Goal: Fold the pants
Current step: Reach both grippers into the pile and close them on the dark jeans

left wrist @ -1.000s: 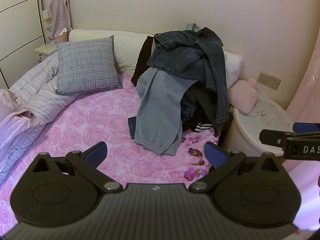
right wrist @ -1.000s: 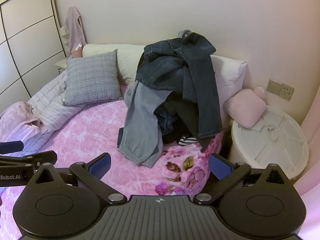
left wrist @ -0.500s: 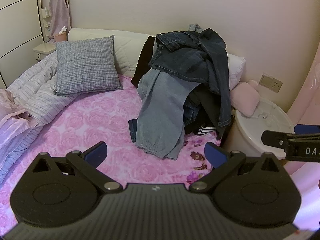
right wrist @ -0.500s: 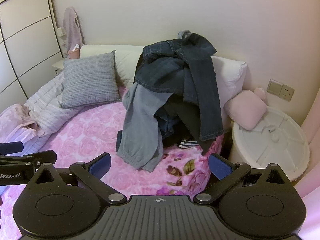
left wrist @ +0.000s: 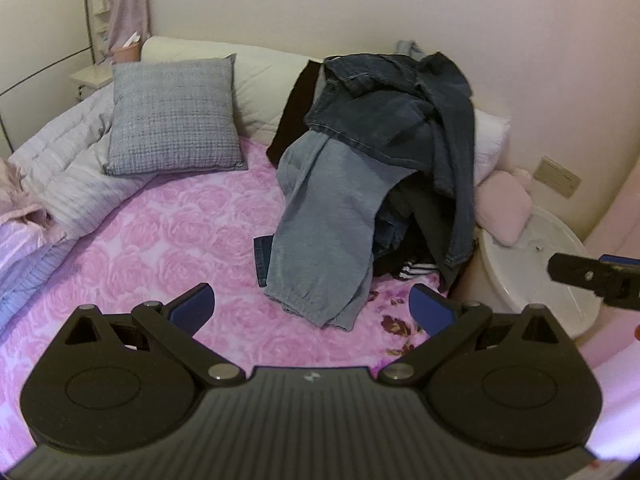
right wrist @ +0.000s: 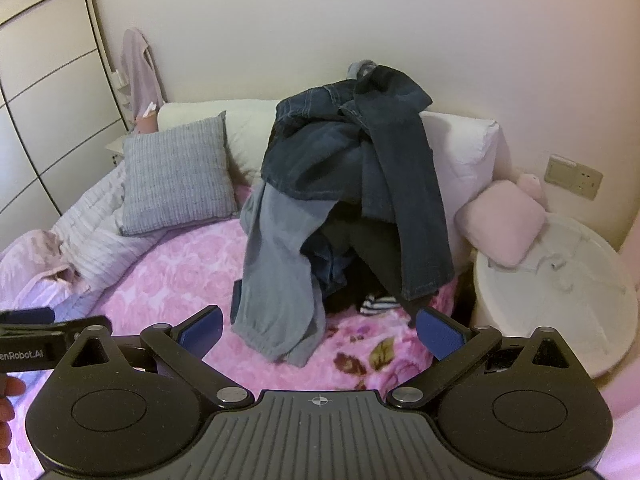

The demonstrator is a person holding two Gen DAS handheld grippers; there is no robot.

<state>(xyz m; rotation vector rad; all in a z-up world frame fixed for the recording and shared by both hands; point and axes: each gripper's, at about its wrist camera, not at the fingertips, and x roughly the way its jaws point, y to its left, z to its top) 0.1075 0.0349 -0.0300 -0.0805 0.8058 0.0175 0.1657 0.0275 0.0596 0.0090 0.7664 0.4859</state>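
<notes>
The dark jeans point(left wrist: 400, 116) are thick denim cloth. The grey pants point(left wrist: 320, 224) look soft. The pink blanket point(left wrist: 168, 240) looks fluffy. The left gripper point(left wrist: 312, 308) is matt black plastic with blue pads point(left wrist: 430, 308).

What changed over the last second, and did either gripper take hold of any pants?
Both views have drawn slightly closer to the pile of pants. The left gripper and right gripper stay open and empty, touching nothing. The pile, grey pillow and bed lie as before.
</notes>
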